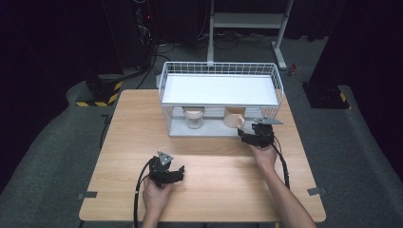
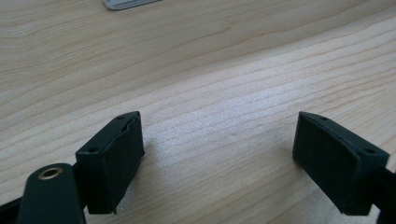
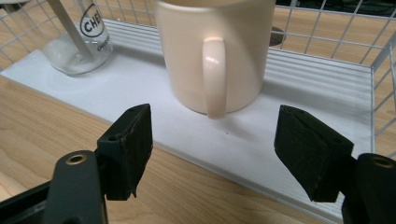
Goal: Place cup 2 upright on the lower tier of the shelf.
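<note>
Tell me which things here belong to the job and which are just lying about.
In the job:
- mug, on the rack's lower shelf, handle facing the open right gripper
- right gripper, empty, just short of the mug

Lying about:
- jar, left of the mug
- left gripper, open, empty, resting over the bare table

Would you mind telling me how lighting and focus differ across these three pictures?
High view: the light wooden table is lit while the surrounding floor falls into darkness, and details are soft. Left gripper view: the wood grain is sharp mid-frame, with soft shadows under the black fingers. Right gripper view: the cream ceramic mug shows a bright highlight on its handle; the clear glass jar looks slightly blurred.
</note>
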The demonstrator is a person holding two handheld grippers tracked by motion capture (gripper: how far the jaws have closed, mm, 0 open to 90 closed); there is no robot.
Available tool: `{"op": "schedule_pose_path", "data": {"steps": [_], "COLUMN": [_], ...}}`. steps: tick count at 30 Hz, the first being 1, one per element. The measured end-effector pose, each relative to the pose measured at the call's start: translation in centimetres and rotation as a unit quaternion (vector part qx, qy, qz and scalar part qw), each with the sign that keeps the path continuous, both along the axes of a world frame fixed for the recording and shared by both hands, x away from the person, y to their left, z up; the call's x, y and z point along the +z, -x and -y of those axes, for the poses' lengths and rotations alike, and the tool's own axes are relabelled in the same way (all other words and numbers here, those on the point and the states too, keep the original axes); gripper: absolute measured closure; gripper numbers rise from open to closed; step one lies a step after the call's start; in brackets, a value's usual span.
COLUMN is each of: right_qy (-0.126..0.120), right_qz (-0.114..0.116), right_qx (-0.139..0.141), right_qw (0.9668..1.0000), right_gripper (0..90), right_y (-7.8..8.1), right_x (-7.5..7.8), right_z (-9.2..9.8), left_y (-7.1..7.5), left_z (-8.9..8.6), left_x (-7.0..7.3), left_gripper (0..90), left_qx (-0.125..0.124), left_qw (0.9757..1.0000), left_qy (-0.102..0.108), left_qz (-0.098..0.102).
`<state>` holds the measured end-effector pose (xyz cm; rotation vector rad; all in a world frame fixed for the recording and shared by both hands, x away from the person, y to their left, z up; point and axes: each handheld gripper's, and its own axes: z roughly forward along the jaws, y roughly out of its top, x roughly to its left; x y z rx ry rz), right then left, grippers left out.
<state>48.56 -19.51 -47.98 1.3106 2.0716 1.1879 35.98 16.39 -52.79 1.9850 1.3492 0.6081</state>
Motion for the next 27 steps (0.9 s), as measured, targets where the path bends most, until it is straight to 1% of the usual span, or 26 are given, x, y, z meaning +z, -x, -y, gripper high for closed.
{"op": "schedule_pose_path", "data": {"steps": [4,5,6,7,10,13,21,23,27], "right_qy": [-0.003,-0.006,-0.011,-0.01,-0.012,-0.011,-0.019,-0.019,-0.022], "right_qz": [0.0,0.002,-0.001,0.003,0.001,0.009,0.011,0.018,0.02], "right_qx": [0.002,0.002,0.0,0.004,0.003,0.007,0.002,0.006,0.01], "right_qw": [1.0,1.0,0.9999,0.9999,0.9999,0.9999,0.9998,0.9996,0.9995], "right_gripper": [28.9,29.2,29.4,29.5,29.6,29.7,29.6,29.6,29.7], "right_y": [0.3,0.4,0.5,0.6,1.0,1.2,2.0,2.2,2.6], "right_x": [0.3,0.3,0.4,0.4,0.6,0.7,0.8,0.9,1.2], "right_z": [0.1,0.2,0.2,0.3,0.4,0.5,1.2,1.4,1.6], "left_y": [0.0,0.0,0.0,0.0,0.0,0.0,0.0,0.0,0.0], "left_z": [0.0,0.0,0.0,0.0,0.0,0.0,0.0,0.0,0.0], "left_x": [0.0,0.0,0.0,0.0,0.0,0.0,0.0,0.0,0.0], "left_gripper": [16.7,16.7,16.7,16.7,16.7,16.7,16.7,16.7,16.7], "left_qx": [0.0,0.0,0.0,0.0,0.0,0.0,0.0,0.0,0.0], "left_qw": [1.0,1.0,1.0,1.0,1.0,1.0,1.0,1.0,1.0], "left_qy": [0.0,0.0,0.0,-0.001,0.0,0.0,-0.001,0.0,0.0], "left_qz": [0.0,0.0,0.0,0.0,0.0,0.0,0.0,0.0,0.0]}}
